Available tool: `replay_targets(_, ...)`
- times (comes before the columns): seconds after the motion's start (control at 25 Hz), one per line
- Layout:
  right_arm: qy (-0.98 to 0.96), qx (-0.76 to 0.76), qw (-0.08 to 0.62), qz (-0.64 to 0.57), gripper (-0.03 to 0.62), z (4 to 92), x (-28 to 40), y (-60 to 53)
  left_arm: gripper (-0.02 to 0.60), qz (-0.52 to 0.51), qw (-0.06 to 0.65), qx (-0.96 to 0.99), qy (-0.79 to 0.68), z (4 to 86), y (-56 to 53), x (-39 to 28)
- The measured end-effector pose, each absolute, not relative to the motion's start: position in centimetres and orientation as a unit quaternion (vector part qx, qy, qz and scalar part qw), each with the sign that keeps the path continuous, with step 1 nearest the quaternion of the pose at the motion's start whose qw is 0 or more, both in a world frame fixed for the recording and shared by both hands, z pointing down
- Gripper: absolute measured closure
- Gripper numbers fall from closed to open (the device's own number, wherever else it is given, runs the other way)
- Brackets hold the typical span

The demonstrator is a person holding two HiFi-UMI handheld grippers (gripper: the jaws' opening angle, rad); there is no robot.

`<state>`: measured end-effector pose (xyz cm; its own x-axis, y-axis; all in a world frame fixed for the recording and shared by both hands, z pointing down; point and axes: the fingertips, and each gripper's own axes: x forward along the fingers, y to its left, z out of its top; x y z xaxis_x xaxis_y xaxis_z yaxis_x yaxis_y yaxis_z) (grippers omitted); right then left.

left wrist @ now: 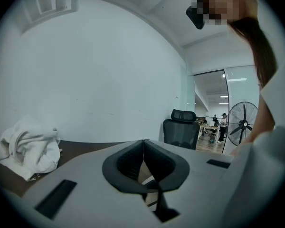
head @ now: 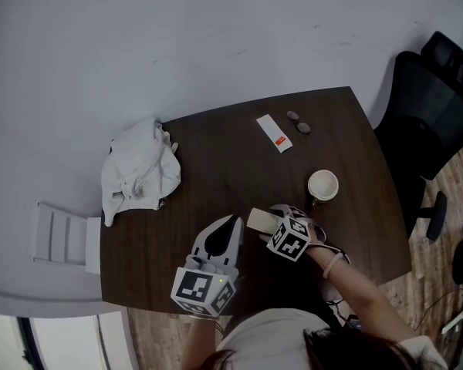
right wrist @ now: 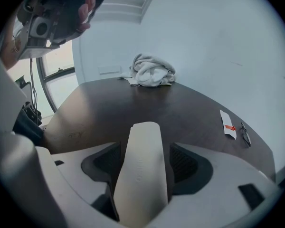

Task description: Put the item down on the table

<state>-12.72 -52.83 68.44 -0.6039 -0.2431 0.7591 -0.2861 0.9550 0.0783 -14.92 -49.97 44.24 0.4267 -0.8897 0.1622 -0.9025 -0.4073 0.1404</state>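
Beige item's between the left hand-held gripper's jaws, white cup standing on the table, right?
Not the left: the beige item is between the right hand-held gripper's jaws, as the right gripper view shows. The white cup stands on the table.

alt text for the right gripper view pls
A pale flat item sits between the right gripper's open jaws, a gap showing on each side. Beyond it stretches a dark table, with a white cloth at its far edge and a white slip at the right.
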Motion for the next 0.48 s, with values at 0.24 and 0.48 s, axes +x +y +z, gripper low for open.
replay_targets(0.24,-0.904,0.197,0.377,0.045,0.312,65.5,-12.6,-52.9,0.563,0.028,0.095,0.842,-0.530,43.6,-49.2,-15.1)
replay_targets(0.48,-0.907,0.257,0.328,0.067,0.401,62.2,-11.8,-52.5,0.563,0.025,0.088,0.844,-0.529,43.0,-48.0,-16.1)
